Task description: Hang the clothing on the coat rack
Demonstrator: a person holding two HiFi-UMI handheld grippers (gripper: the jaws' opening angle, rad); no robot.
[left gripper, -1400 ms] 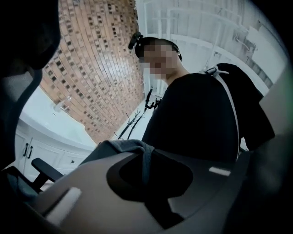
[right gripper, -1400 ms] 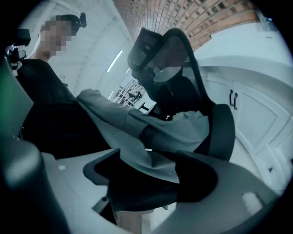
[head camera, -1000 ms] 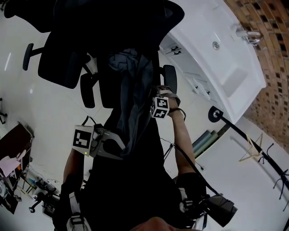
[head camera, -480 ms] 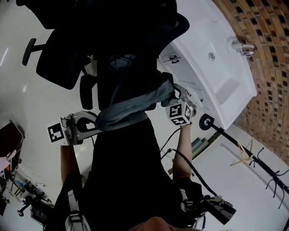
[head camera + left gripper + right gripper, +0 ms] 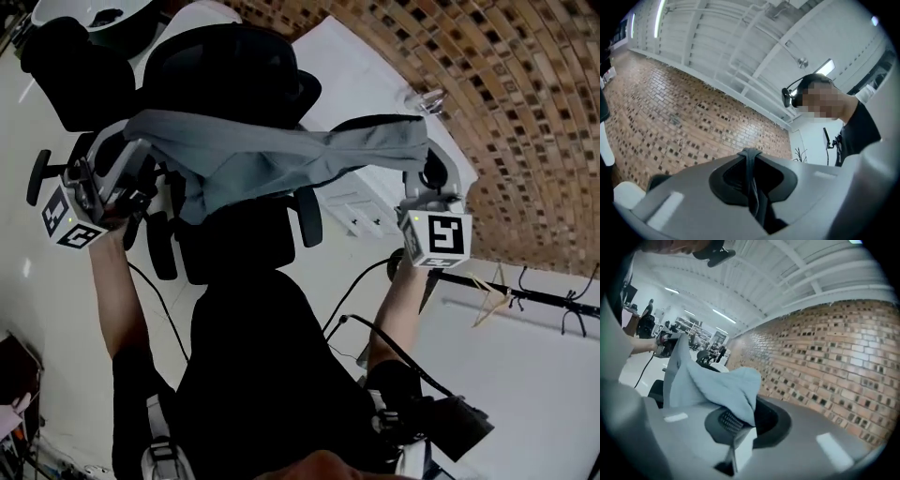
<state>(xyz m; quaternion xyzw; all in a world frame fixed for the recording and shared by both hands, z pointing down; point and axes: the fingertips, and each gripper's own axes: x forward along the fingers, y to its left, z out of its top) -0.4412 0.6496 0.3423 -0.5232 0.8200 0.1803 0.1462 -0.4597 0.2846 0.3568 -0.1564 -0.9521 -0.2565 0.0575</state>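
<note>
The left tool (image 5: 139,161) and the right tool (image 5: 424,180) were each clamped tight on 1 end of the grey garment (image 5: 281,155), which hung stretched between the 2 in the air above a black office chair (image 5: 234,66). The coat rack (image 5: 534,296) stood apart from it, beyond the person's right arm.

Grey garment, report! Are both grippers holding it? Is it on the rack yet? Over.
Both shut on the garment: left gripper, right gripper. Garment spread between them over the office chair, not on the coat rack.
</note>
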